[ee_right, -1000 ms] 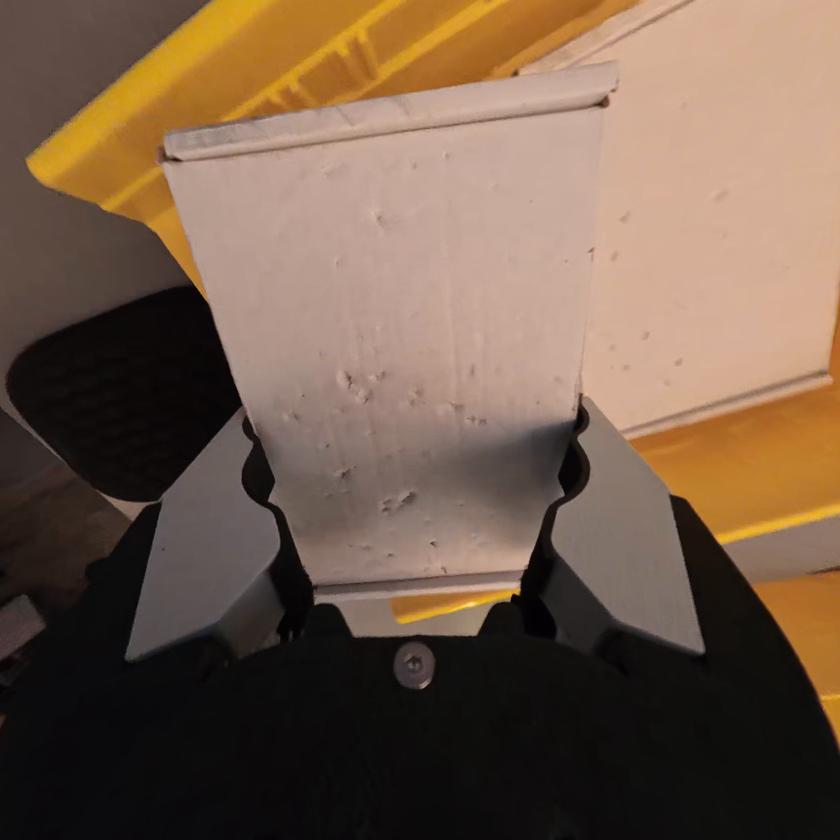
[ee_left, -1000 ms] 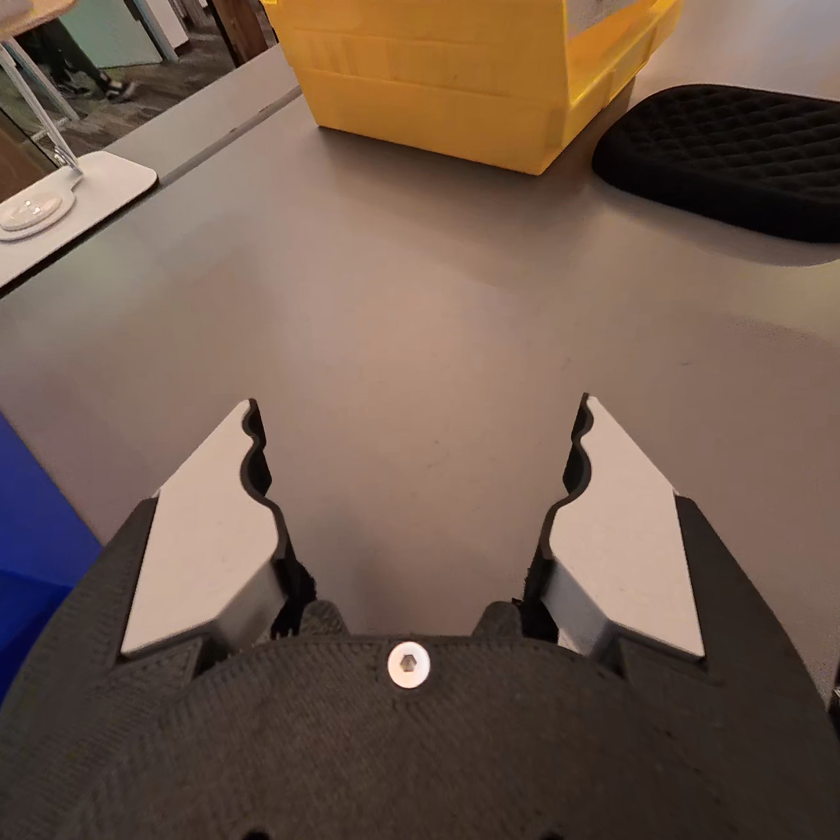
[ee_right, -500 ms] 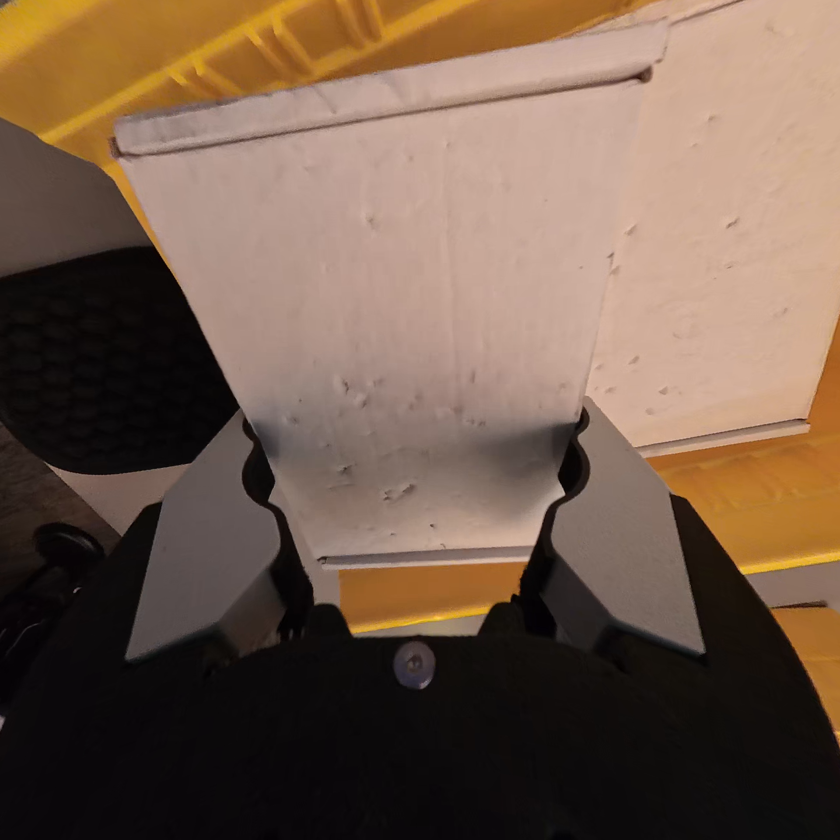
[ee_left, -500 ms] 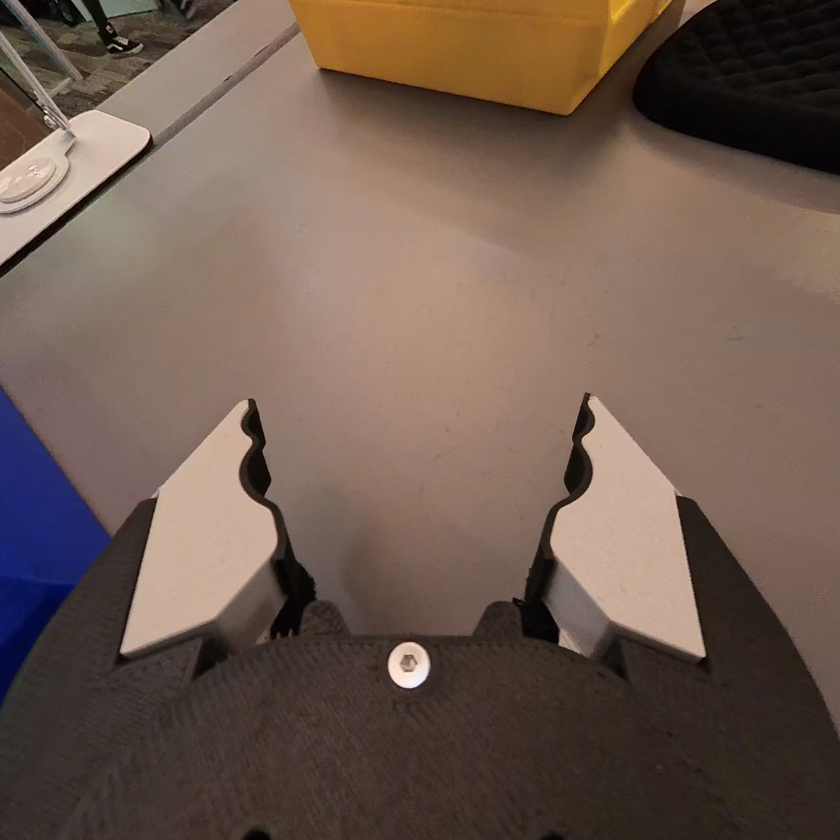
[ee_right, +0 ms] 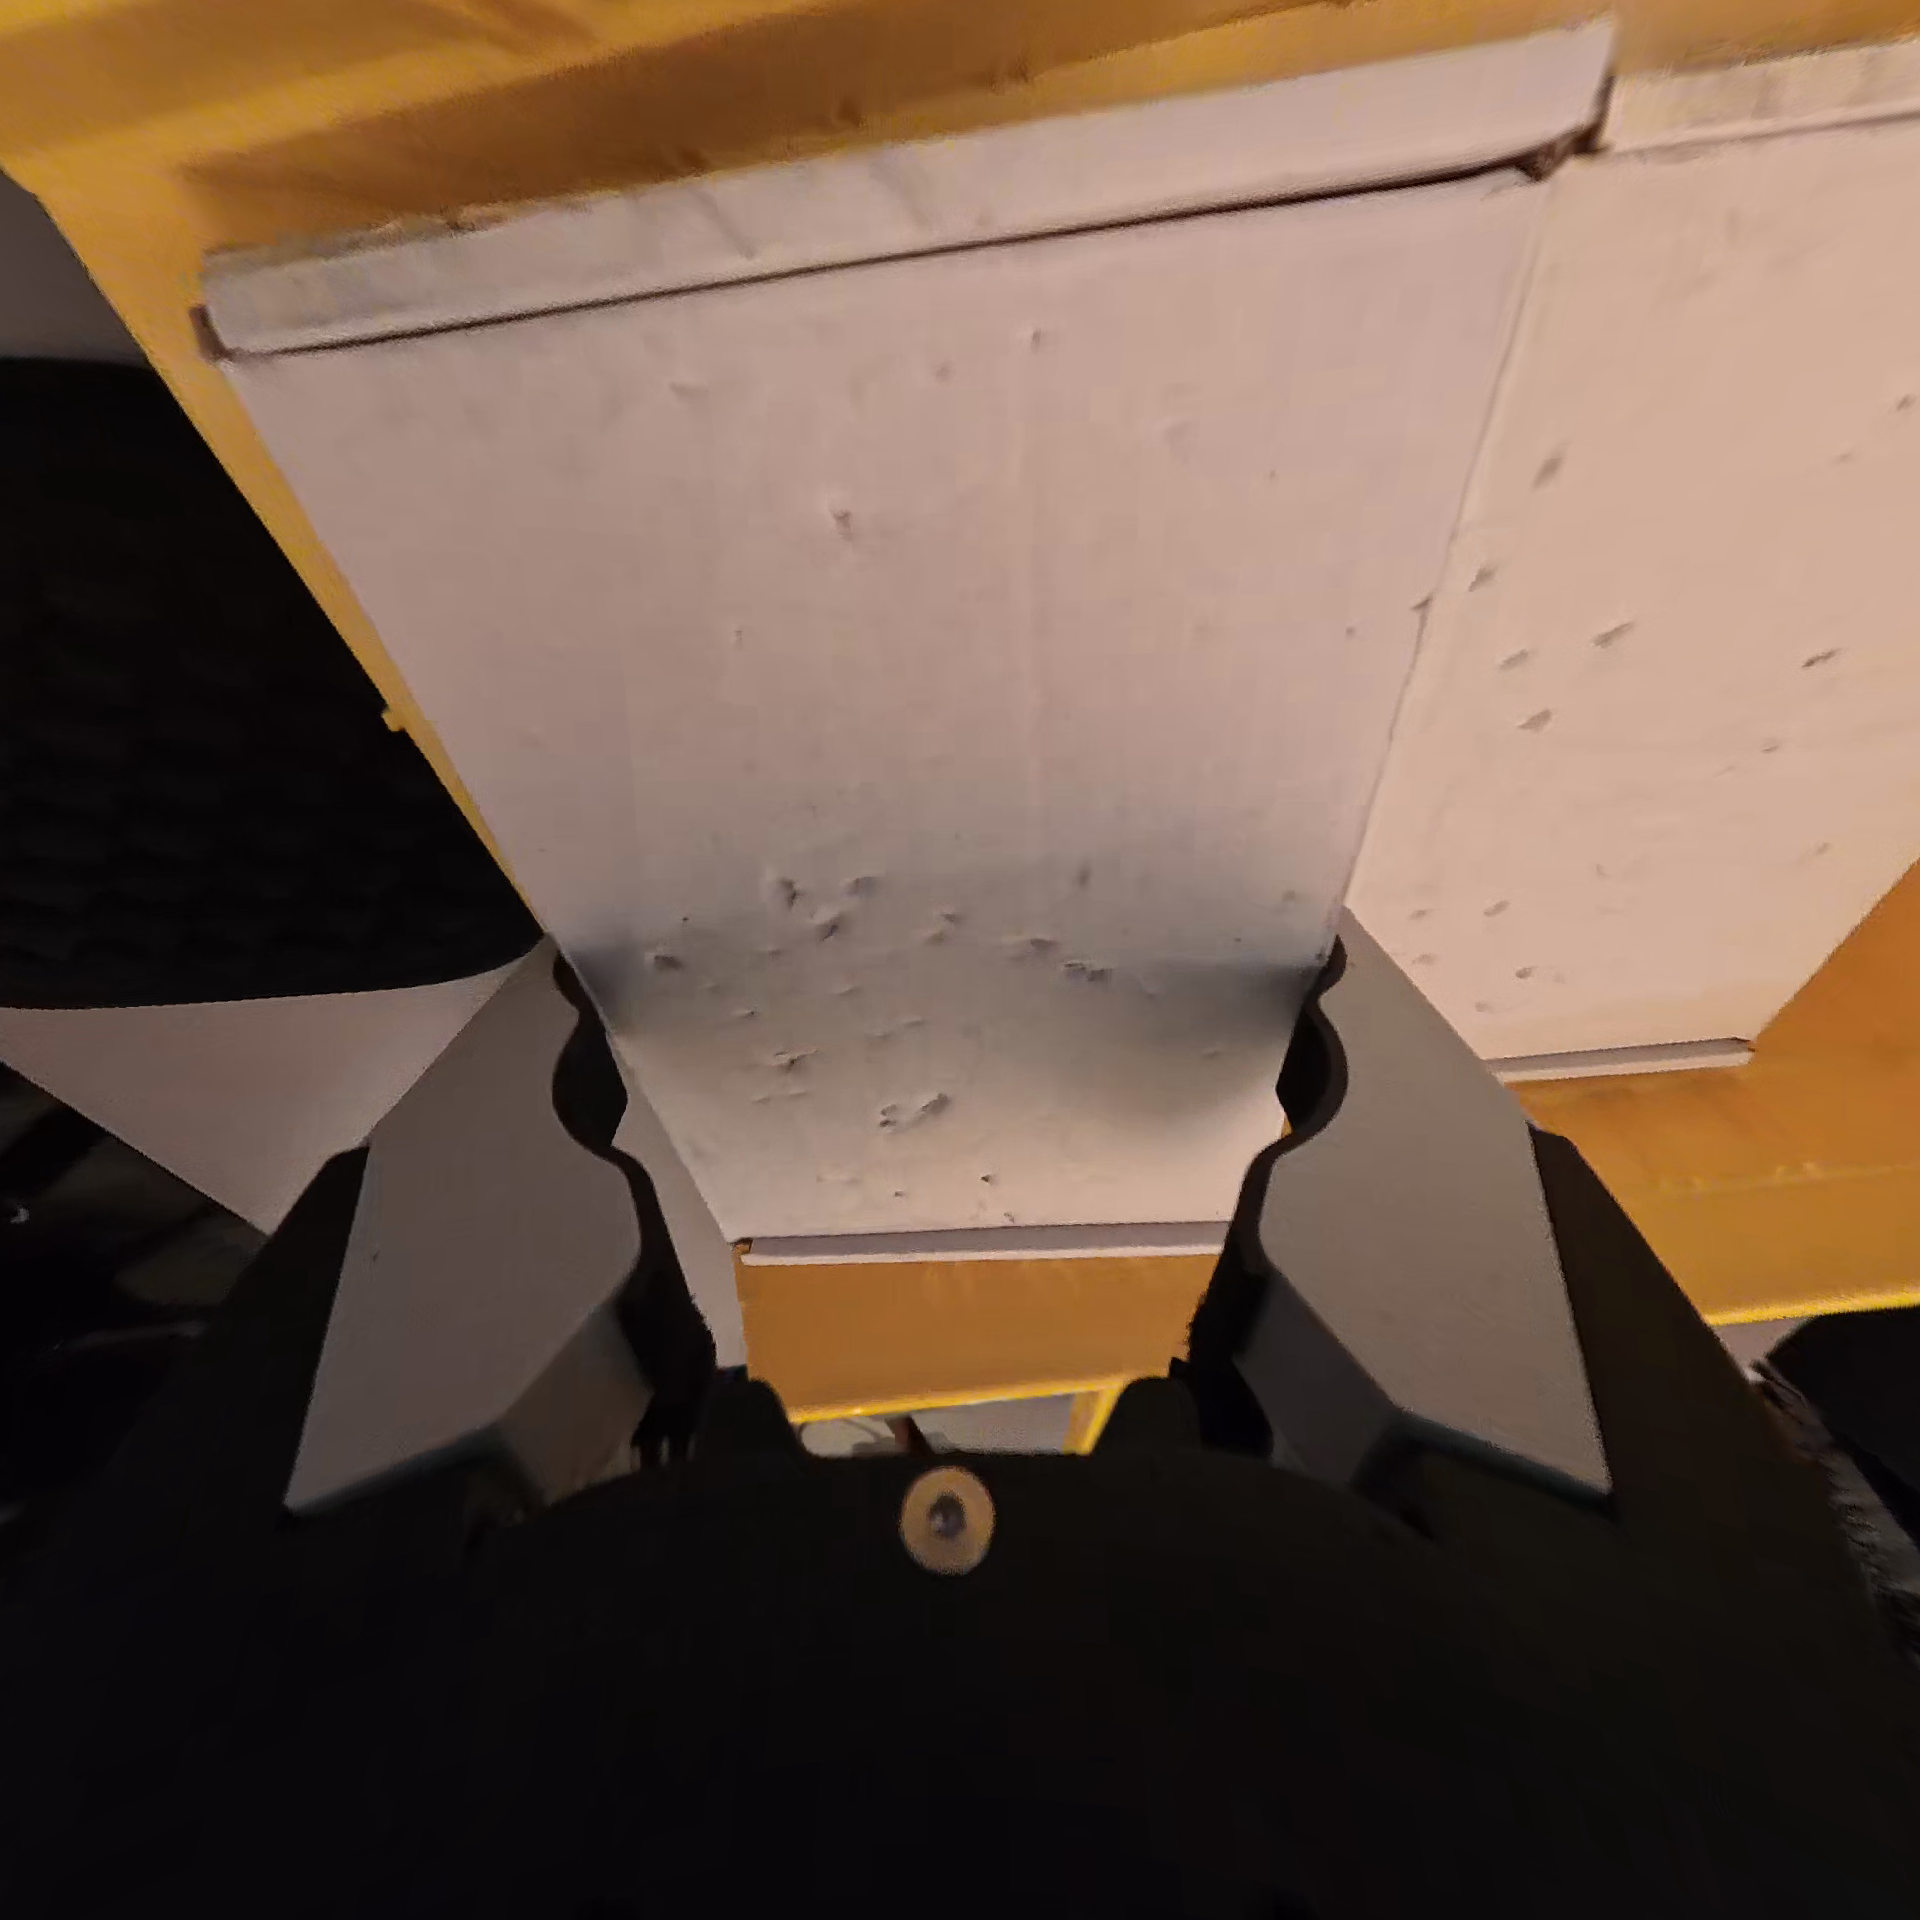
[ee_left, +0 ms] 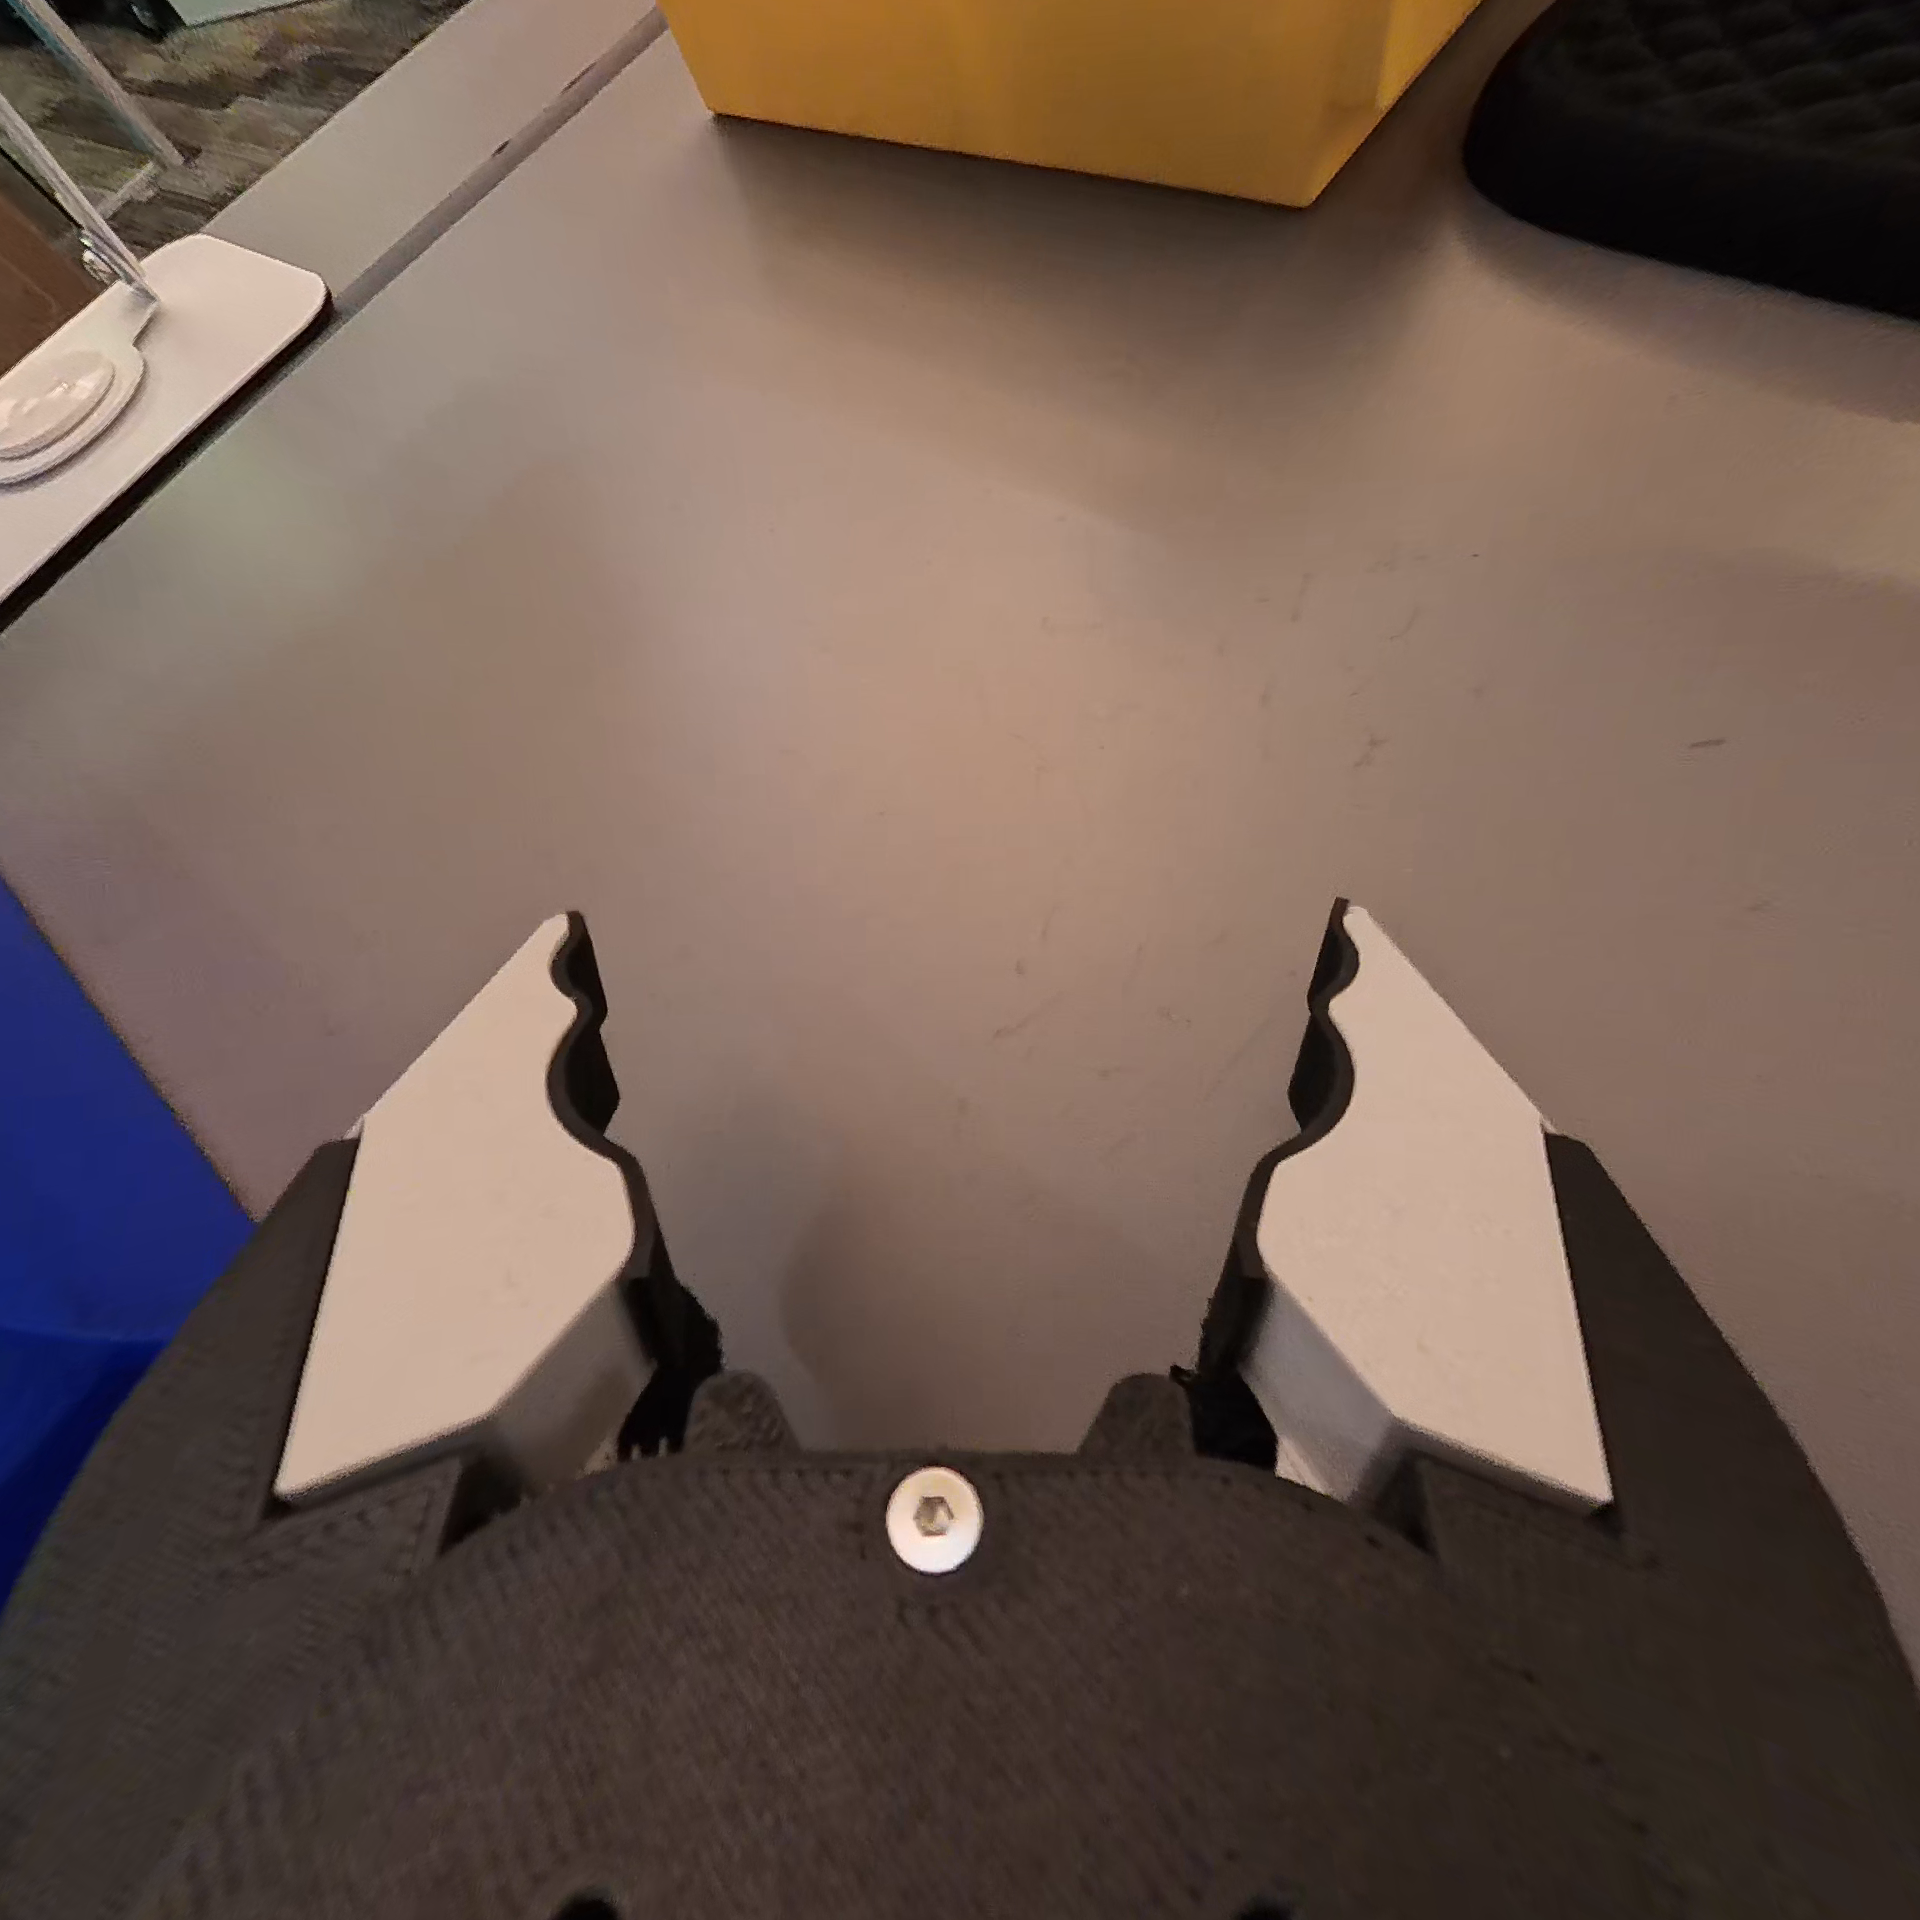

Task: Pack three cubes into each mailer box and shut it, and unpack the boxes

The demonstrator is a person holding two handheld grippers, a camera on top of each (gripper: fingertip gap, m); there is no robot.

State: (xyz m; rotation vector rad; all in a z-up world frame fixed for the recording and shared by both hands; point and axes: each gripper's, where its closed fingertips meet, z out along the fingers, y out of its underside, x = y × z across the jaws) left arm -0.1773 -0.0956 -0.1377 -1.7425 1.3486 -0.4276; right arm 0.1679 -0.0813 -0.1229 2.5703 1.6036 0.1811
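Clamped in my right gripper is a white mailer box, its two fingers pressed against the box's opposite sides near the closer end, so most of the box sticks out ahead of the grip. It hangs over the yellow bin, and a second white mailer box lies just beside it on the right, inside that bin; whether the two touch I cannot tell. A black padded mat shows to the left of the bin. My left gripper is spread wide with nothing between its fingers, hovering over the bare grey table, with the yellow bin and the black mat well ahead of it. No cubes are in view. I judge the risk here to be the grip itself: I hold the box at one end only, so its weight could pivot it between the fingers, or the cardboard walls could buckle under the squeeze. It could also snag the neighbouring box or the bin's wall and twist loose.
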